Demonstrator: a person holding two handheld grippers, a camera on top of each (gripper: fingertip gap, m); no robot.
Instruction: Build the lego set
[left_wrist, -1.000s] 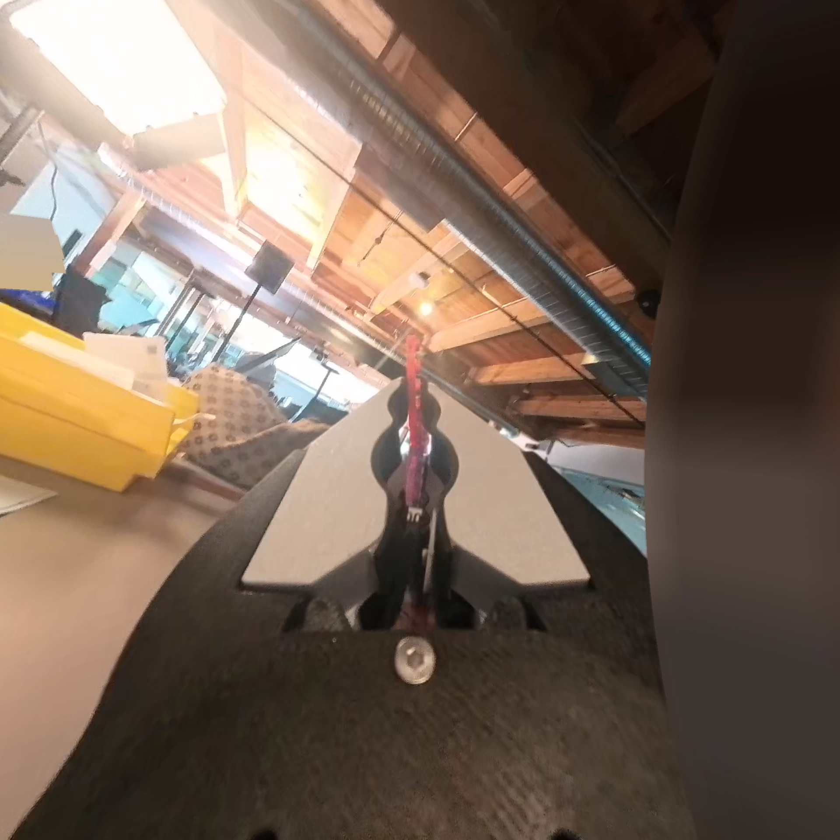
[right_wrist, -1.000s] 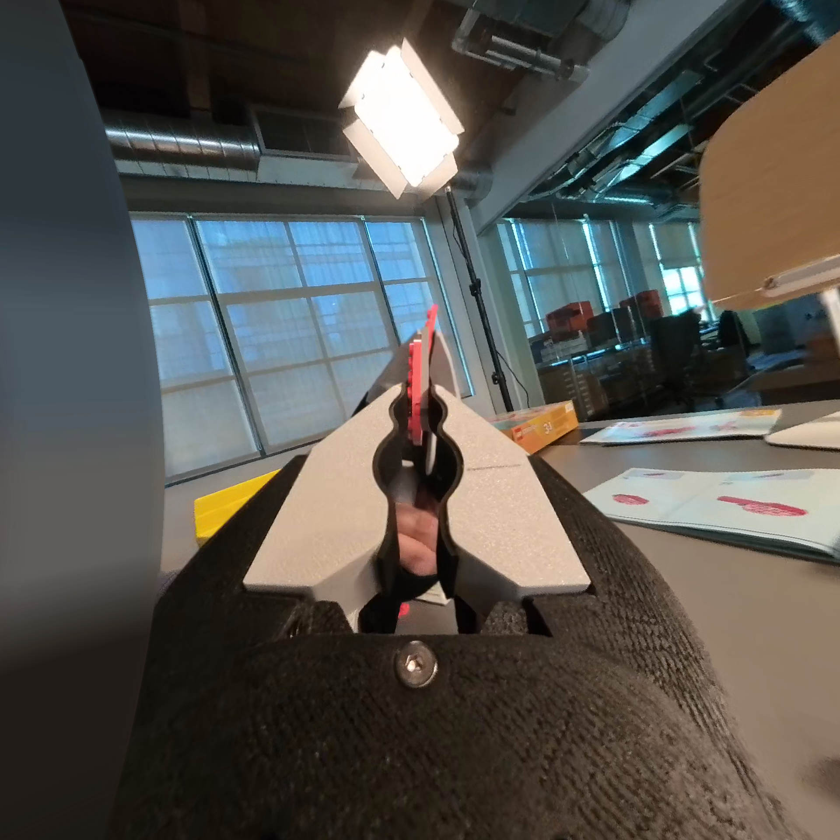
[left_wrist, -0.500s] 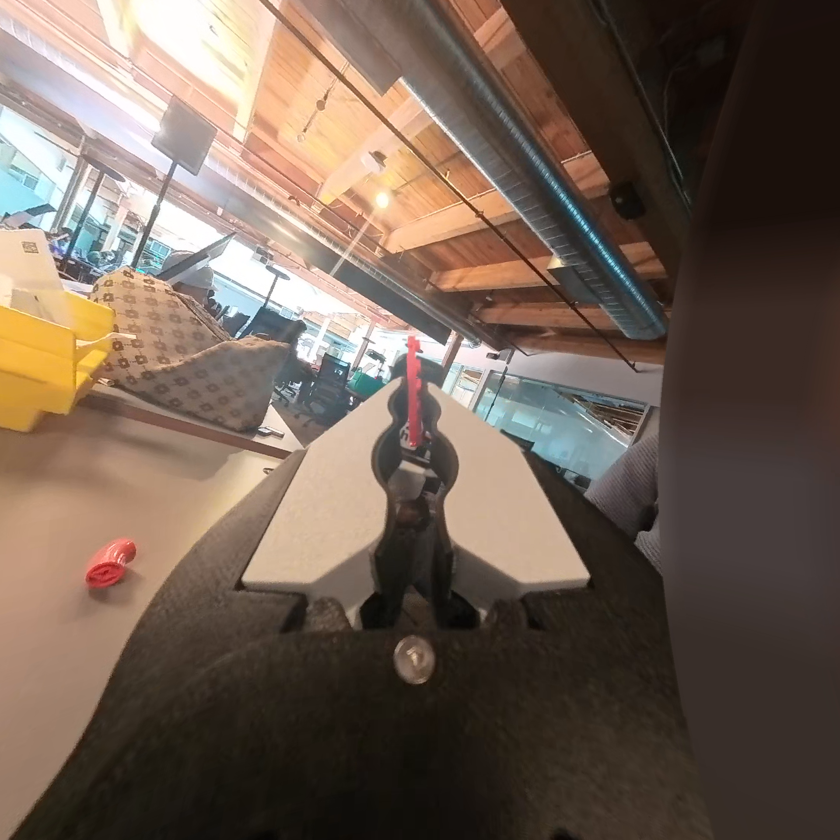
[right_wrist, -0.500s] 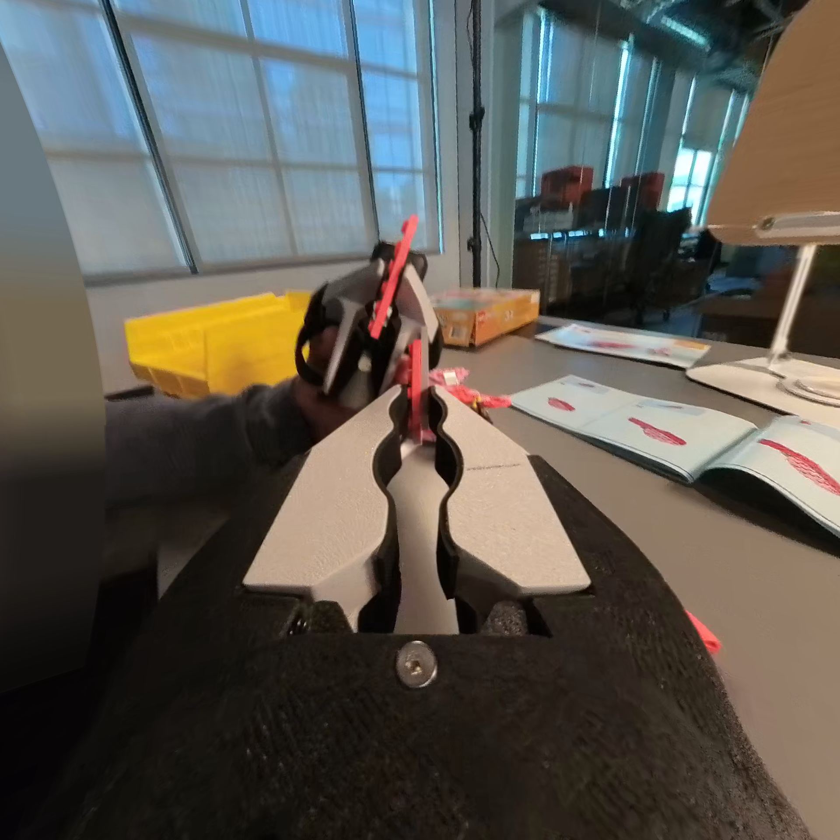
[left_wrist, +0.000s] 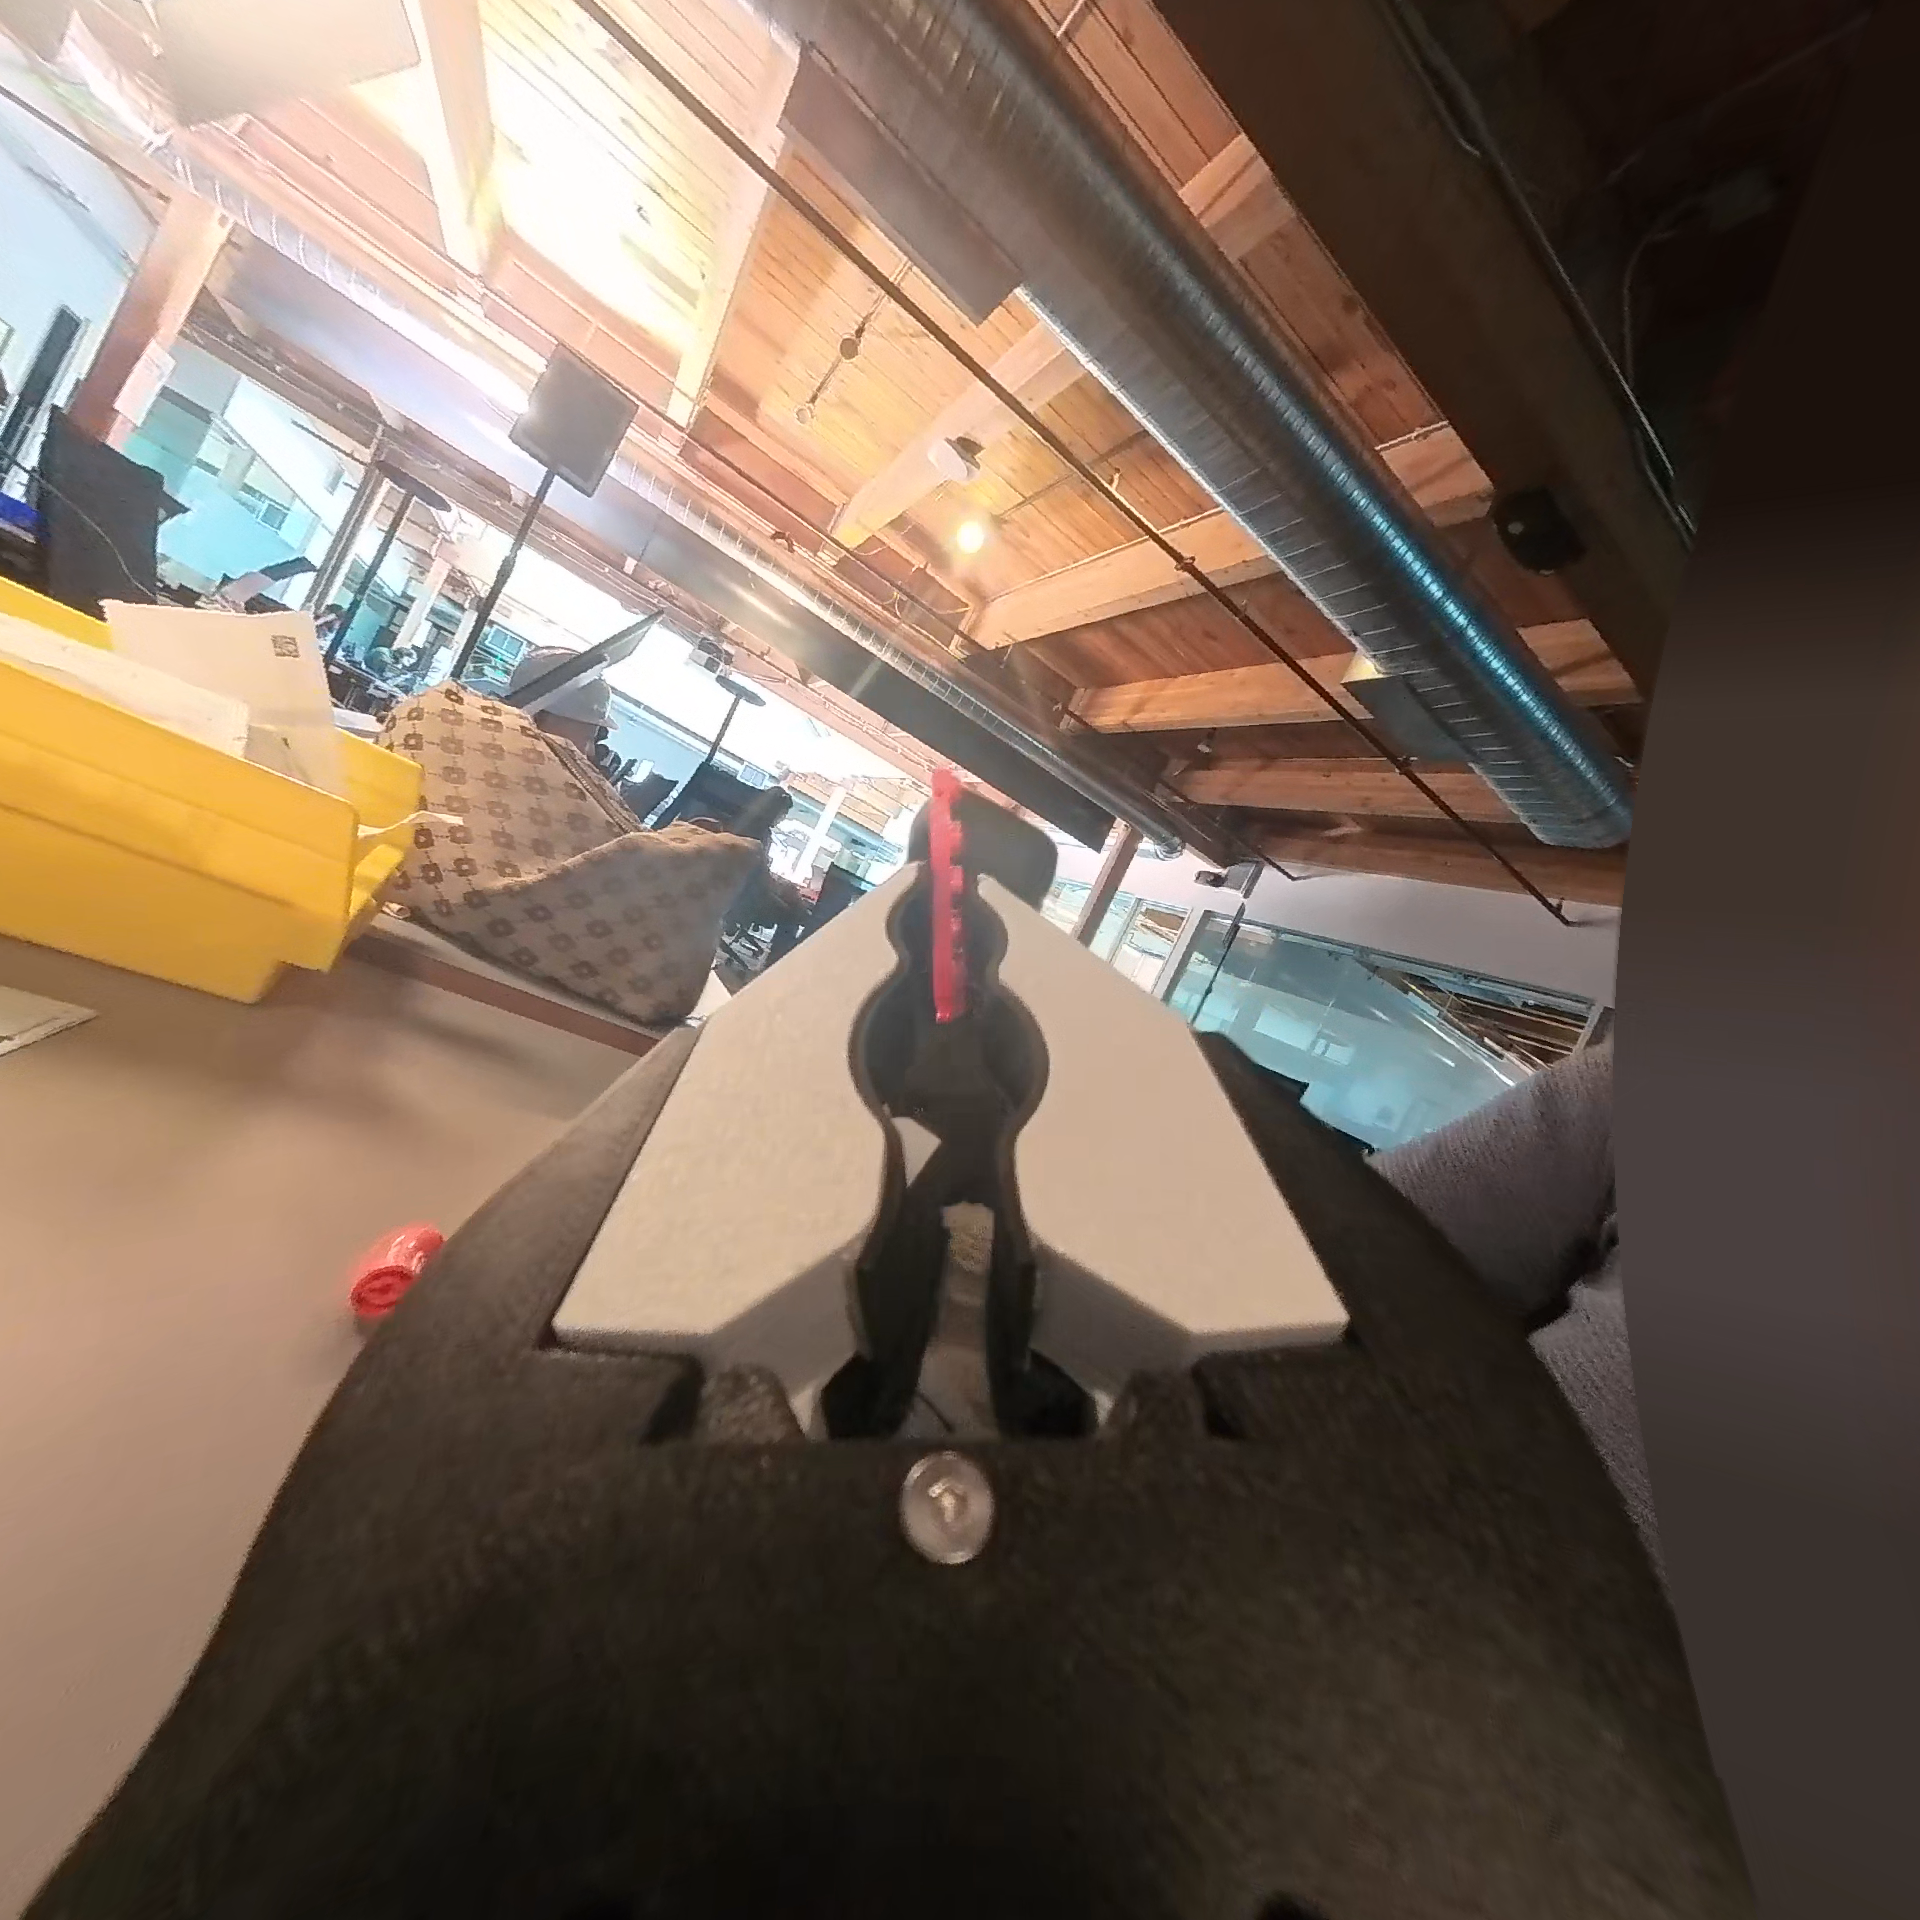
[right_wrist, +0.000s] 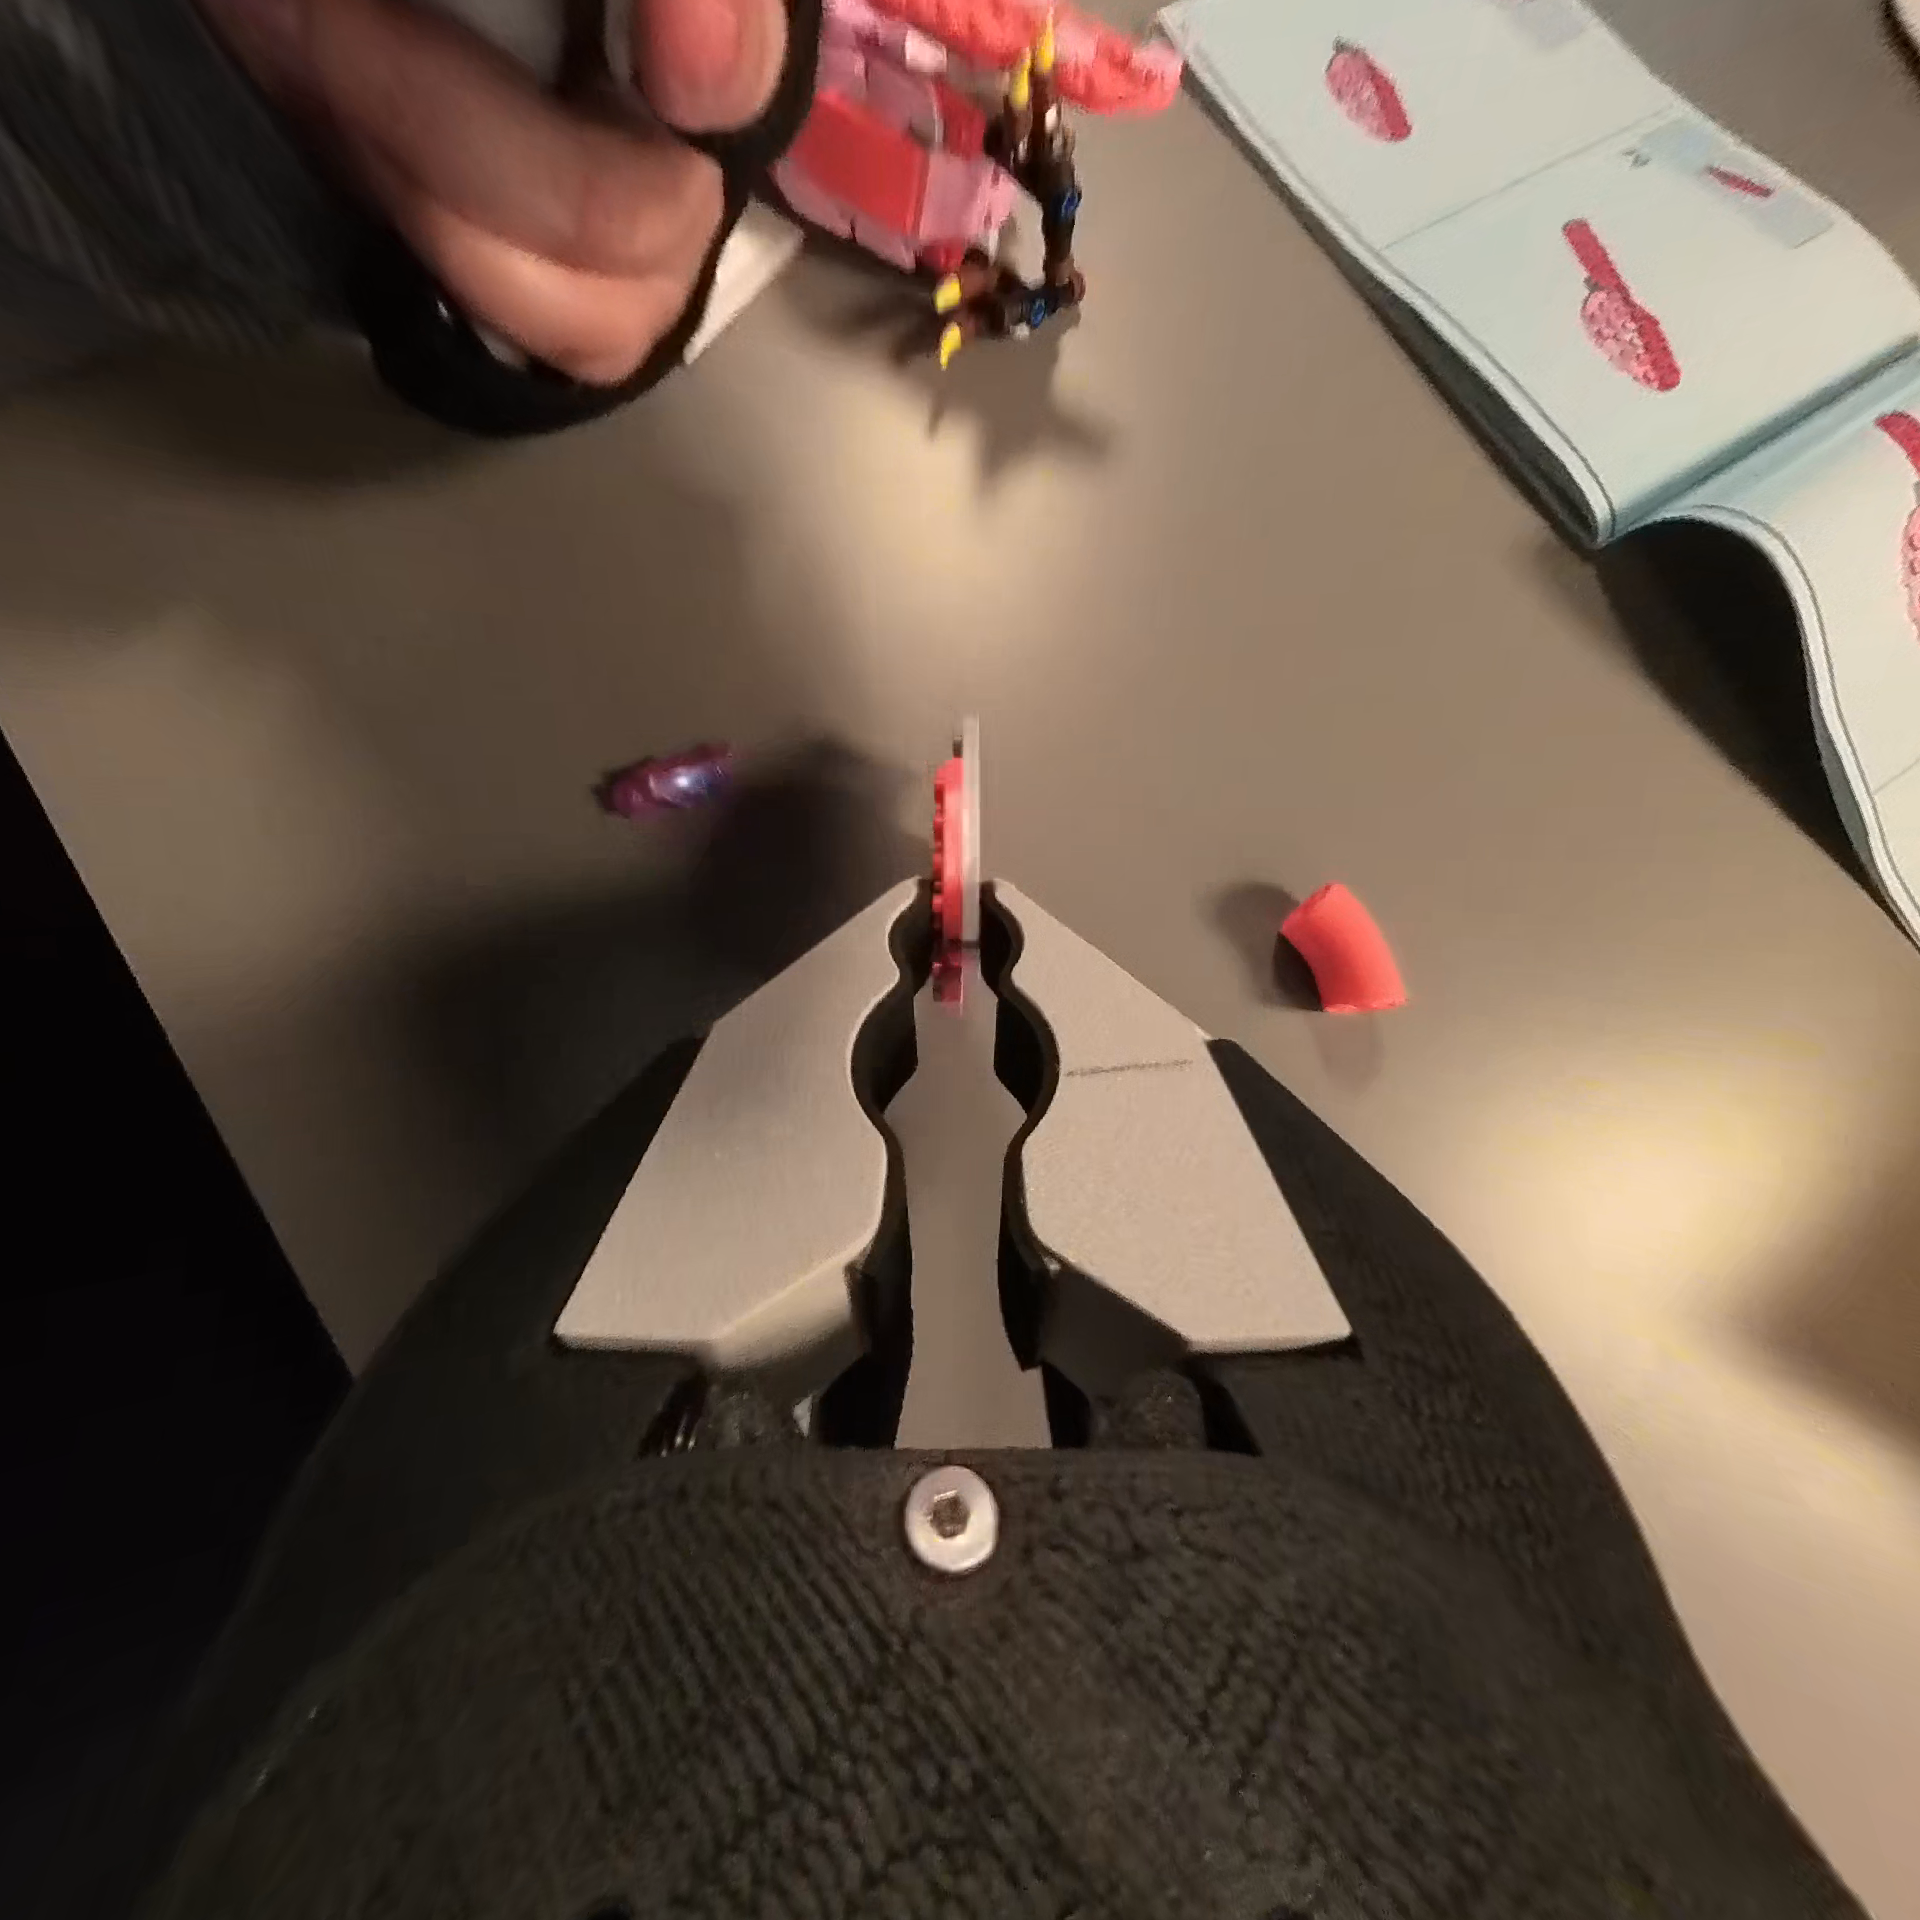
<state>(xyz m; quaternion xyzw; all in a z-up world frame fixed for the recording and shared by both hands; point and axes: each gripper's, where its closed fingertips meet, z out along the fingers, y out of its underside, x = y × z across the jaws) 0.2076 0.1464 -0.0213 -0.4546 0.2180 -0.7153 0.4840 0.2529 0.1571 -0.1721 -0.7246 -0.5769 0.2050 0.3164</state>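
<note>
Jaws both clamped – left gripper (left_wrist: 951, 904) on red strip (left_wrist: 948, 883); right gripper (right_wrist: 958, 914) on red-and-grey plate (right_wrist: 956, 862).

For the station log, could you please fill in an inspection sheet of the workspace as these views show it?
Surface: grey table, matte.
Job's things: pink-and-red brick model; open booklet.
Clutter: curved red piece; purple piece; yellow bin with papers; patterned cushion.
Grippers: left gripper shut on a thin red plate; right gripper shut on a red-and-grey plate.
Cables: nothing seen on the table.
Surroundings: wooden ceiling, metal duct, light stand.
</note>
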